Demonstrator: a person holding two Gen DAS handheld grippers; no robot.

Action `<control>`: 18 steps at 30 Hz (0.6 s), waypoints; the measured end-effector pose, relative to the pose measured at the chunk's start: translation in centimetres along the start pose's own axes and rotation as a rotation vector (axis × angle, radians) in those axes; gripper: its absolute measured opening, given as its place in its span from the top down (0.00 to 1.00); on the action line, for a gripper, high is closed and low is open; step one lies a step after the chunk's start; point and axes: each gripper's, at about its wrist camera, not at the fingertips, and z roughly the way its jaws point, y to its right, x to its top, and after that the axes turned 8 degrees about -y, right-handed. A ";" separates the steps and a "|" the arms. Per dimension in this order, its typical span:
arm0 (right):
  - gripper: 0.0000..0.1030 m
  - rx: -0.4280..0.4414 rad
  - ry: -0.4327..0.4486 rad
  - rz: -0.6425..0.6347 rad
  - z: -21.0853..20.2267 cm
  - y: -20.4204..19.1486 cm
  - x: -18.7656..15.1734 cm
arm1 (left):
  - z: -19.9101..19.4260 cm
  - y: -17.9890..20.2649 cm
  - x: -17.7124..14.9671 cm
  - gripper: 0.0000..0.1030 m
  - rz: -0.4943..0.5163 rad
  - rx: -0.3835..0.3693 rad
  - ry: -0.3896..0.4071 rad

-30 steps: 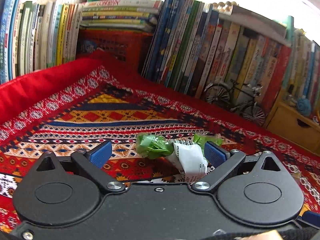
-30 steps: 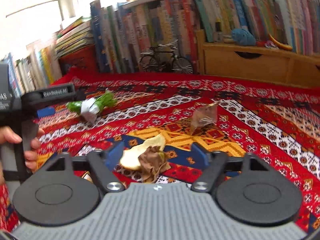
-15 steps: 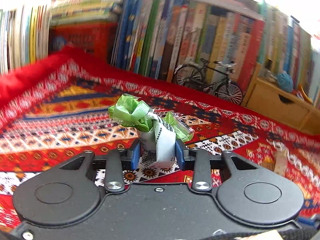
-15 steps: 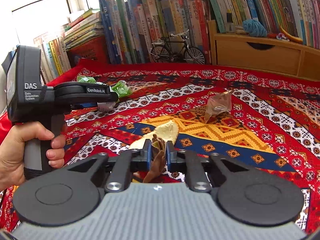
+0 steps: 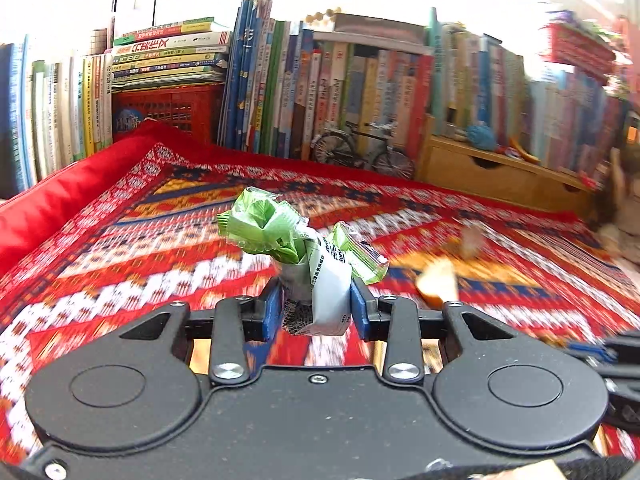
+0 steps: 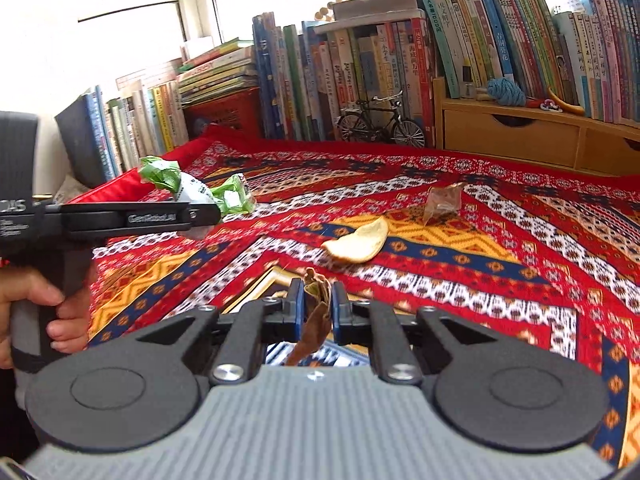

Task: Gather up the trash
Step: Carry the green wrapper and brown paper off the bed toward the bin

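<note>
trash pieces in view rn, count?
4. Green-white wrapper held in left gripper; brown scrap held in right gripper; pale peel and clear brownish wrapper lying on the cloth. More may be out of frame.

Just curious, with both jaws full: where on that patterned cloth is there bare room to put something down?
Bare cloth stretches right of the peel and crumpled brown wrapper, up to the wooden drawers. Another bare strip lies before the toy bicycle. It is crowded mid-cloth around those two scraps, and at the left gripper with its green wrapper.
</note>
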 end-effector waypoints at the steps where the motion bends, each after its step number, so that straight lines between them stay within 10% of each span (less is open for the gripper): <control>1: 0.83 0.005 -0.001 -0.002 -0.6 -0.3 -0.5 | -1.4 0.0 -0.8 0.67 0.003 -0.006 -0.006; 18: 0.82 0.199 -0.086 -0.081 -9.8 -8.5 -13.9 | -17.7 -0.2 -20.0 0.67 0.064 -0.036 -0.288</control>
